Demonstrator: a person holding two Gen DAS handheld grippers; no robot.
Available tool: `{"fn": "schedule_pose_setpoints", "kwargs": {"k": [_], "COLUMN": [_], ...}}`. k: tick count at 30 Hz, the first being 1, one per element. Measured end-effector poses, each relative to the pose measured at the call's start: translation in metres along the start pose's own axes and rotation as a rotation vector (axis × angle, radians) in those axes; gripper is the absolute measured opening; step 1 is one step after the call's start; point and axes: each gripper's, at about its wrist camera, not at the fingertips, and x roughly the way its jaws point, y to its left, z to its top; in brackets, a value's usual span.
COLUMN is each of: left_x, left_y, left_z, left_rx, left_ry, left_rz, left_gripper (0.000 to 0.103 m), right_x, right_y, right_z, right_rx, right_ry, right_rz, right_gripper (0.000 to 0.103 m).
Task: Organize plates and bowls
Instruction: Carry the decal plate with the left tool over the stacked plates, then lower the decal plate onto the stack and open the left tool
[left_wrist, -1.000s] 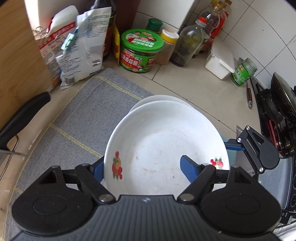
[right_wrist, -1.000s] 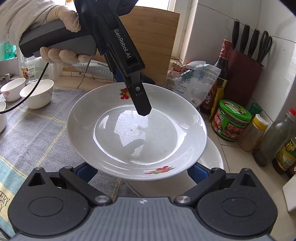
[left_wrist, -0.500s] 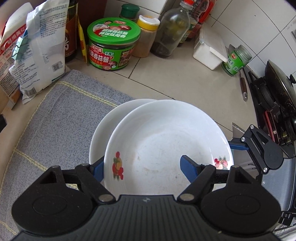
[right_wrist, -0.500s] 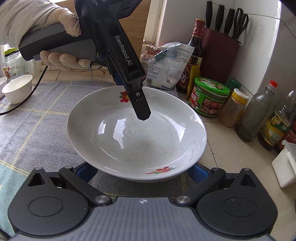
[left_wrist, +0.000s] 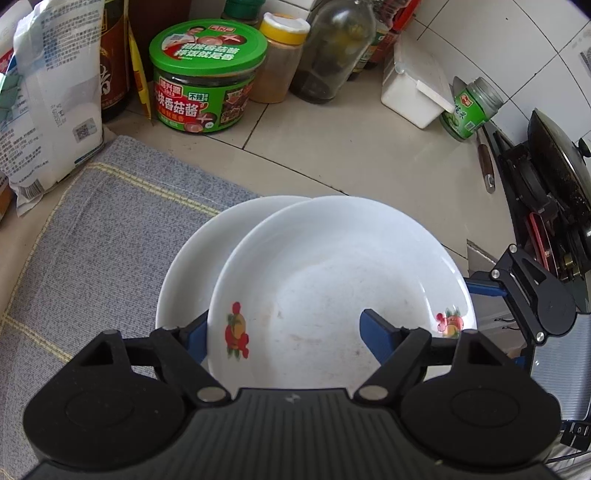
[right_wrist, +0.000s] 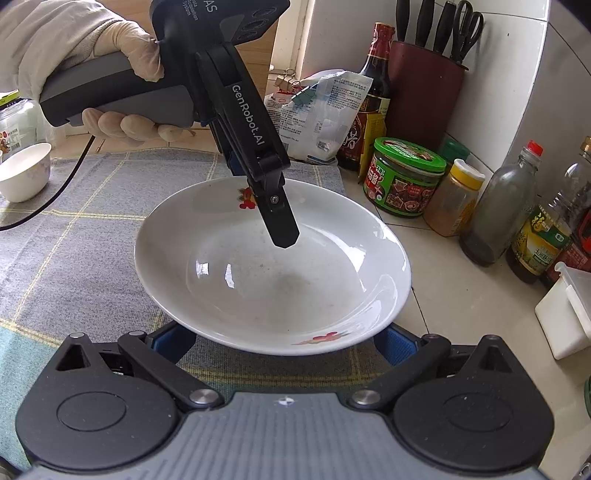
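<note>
So the flower-print plate (left_wrist: 332, 280) has come down and slid across since a second ago. It now hangs over the plain white plate (left_wrist: 192, 258), which sits on the grey cloth (left_wrist: 92, 229) at the edge of the tiled worktop (left_wrist: 369, 162). It's offset to the right, so only a left crescent of the lower plate shows.

The left tongs (left_wrist: 284, 332) pinch its near rim, one blue pad inside the dish and one underneath. In the right wrist view the right tongs (right_wrist: 284, 343) sit spread under the opposite rim; can't tell whether they grip or just prop it.

The green-lidded sauce jar (left_wrist: 207, 74) looms closer than before. My read: stacking is nearly there, it needs a nudge left, then lowering.
</note>
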Motion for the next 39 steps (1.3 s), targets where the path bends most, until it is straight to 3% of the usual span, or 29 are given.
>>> {"fn": "schedule_pose_setpoints", "kwargs": {"k": [11, 22, 39], "left_x": [0.008, 0.009, -0.008], "left_y": [-0.006, -0.017, -0.028], "left_z": [0.006, 0.010, 0.010], "left_rx": [0.039, 0.090, 0.126], "left_ry": [0.037, 0.078, 0.053], "left_rz": [0.061, 0.137, 0.206], "left_gripper": [0.081, 0.088, 0.093], "right_x": [0.000, -0.003, -0.009], "right_y": [-0.001, -0.001, 0.000], "right_z": [0.001, 0.000, 0.001], "right_rx": [0.004, 0.010, 0.023], "right_ry": [-0.005, -0.021, -0.045], "right_rz": [-0.004, 0.009, 0.016], "right_gripper": [0.103, 0.103, 0.103]}}
